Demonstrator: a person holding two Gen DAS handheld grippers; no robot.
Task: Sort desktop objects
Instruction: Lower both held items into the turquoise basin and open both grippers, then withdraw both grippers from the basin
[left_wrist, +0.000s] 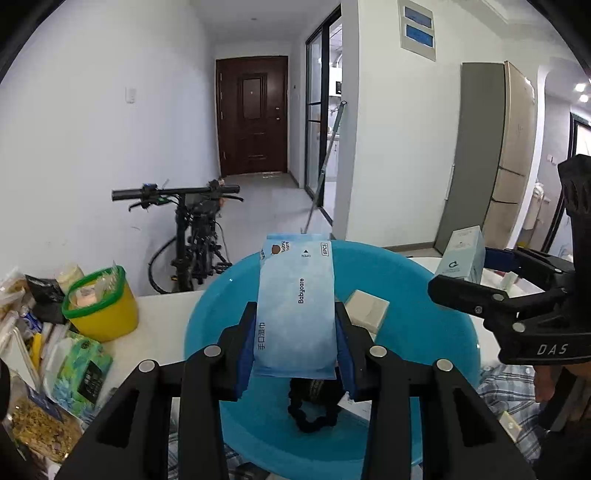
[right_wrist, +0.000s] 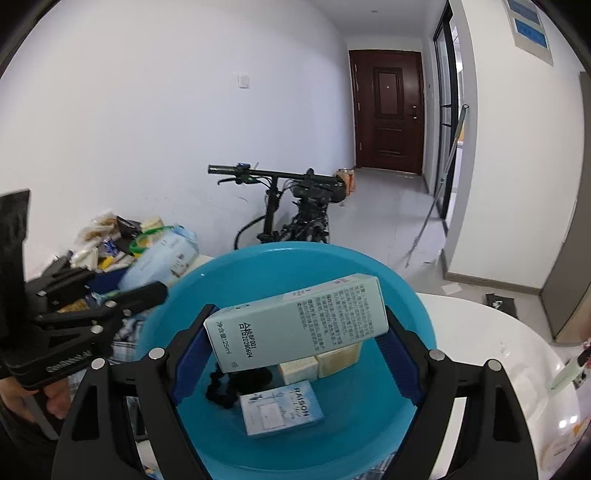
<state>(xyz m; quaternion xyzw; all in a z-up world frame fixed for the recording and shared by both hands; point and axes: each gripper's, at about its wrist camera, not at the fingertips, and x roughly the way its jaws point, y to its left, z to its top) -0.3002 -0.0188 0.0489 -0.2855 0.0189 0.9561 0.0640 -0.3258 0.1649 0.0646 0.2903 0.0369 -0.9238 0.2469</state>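
A blue plastic basin (left_wrist: 424, 332) sits on the white table; it also shows in the right wrist view (right_wrist: 369, 406). My left gripper (left_wrist: 295, 332) is shut on a light-blue Babycare wipes pack (left_wrist: 295, 306) and holds it above the basin. My right gripper (right_wrist: 295, 332) is shut on a pale teal carton box (right_wrist: 295, 321), held tilted over the basin; the box also shows in the left wrist view (left_wrist: 461, 254). In the basin lie a black scrunchie (right_wrist: 221, 391), a small blue box (right_wrist: 280, 410) and two beige blocks (right_wrist: 321, 363).
A yellow tub with a green rim (left_wrist: 99, 310), a green tissue pack (left_wrist: 81, 373) and snack bags (left_wrist: 37, 432) crowd the table's left side. A checked cloth (left_wrist: 506, 387) lies under the basin. A bicycle (left_wrist: 192, 236) stands behind the table.
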